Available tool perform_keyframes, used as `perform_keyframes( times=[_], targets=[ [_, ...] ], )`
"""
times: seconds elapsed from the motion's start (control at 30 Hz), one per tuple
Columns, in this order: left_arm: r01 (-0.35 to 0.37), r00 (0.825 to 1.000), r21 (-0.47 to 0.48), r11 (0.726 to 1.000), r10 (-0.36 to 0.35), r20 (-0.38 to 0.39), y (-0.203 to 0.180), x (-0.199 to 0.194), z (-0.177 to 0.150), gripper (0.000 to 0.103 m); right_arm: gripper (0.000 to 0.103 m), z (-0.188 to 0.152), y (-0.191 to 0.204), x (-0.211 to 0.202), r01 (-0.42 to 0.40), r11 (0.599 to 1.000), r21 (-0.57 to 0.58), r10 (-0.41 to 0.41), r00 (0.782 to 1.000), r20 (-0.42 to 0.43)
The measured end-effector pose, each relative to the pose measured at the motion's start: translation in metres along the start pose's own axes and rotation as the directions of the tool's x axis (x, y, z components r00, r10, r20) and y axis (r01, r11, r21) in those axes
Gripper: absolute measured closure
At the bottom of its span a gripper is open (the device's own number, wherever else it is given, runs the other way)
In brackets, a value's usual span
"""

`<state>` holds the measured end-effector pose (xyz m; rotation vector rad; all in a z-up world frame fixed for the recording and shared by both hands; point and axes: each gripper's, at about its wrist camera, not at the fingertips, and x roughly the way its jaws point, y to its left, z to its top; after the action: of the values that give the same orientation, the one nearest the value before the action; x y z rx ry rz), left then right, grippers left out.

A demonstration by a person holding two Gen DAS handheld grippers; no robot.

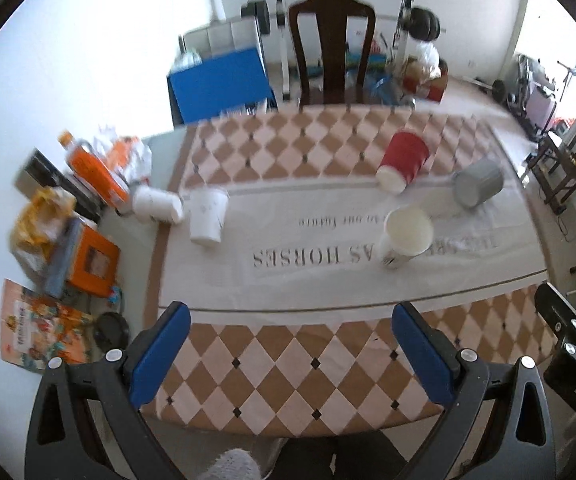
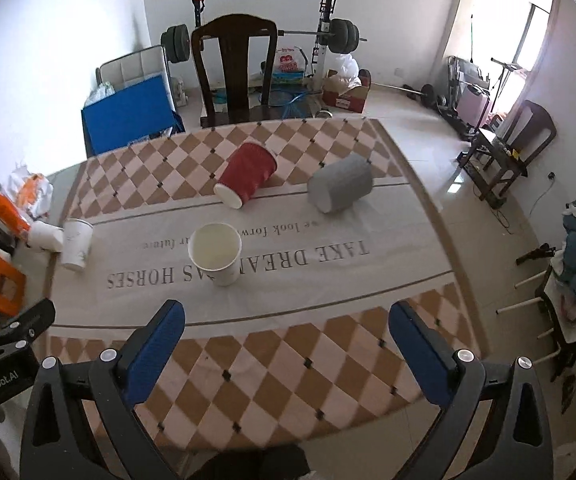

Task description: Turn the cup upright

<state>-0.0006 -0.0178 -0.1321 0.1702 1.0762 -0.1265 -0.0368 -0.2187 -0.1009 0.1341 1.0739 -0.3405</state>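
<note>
**A:** Right wrist view: table (image 2: 367,360) with a checkered cloth is seen from the near edge. Red cup (image 2: 248,174) is lying on its side near the far middle, white base pointing this way. Grey cup (image 2: 341,188) is also on its side, just to its right, not touching. White cup (image 2: 216,252) is already upright at centre. Two more white cups (image 2: 76,242) are at the left edge, one standing, one tipped.

**B:** Grippers?

**A:** Right gripper (image 2: 286,340) is spread wide, nothing held, well short of every cup. Left gripper (image 1: 289,340) is the same: wide, empty, over the near edge.

**B:** Handling?

**A:** Paper is assumed for the red cup: light, thin-walled, easily crushed, and likely to roll if nudged. Its ribbed sleeve should give friction. A light pinch across the mid-body is judged best, then rotation onto the base. Grey cup looks stiffer; material cannot be told.
</note>
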Motion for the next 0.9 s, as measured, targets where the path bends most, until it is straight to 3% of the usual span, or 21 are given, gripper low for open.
perform_keyframes(
  times=[0.2, 0.43, 0.9],
  targets=[
    [0.016, 0.998, -0.029, 0.999, -0.014, 0.058, -0.004, -0.063, 0.003, 0.0, 0.0, 0.011, -0.021, -0.066, -0.009, 1.0, 0.001, 0.009, 1.0, 0.014],
    [-0.014, 0.997, -0.06, 0.998, 0.018, 0.075, -0.004, -0.101, -0.004, 0.0, 0.0, 0.013, -0.03, -0.121, -0.025, 0.999, -0.029, 0.027, 0.998, 0.058],
    [-0.034, 0.996, -0.11, 0.993, 0.043, 0.08, 0.005, -0.125, -0.012, 0.0, 0.0, 0.013, -0.033, -0.154, -0.048, 0.998, -0.048, 0.052, 0.995, 0.09]
  ],
)
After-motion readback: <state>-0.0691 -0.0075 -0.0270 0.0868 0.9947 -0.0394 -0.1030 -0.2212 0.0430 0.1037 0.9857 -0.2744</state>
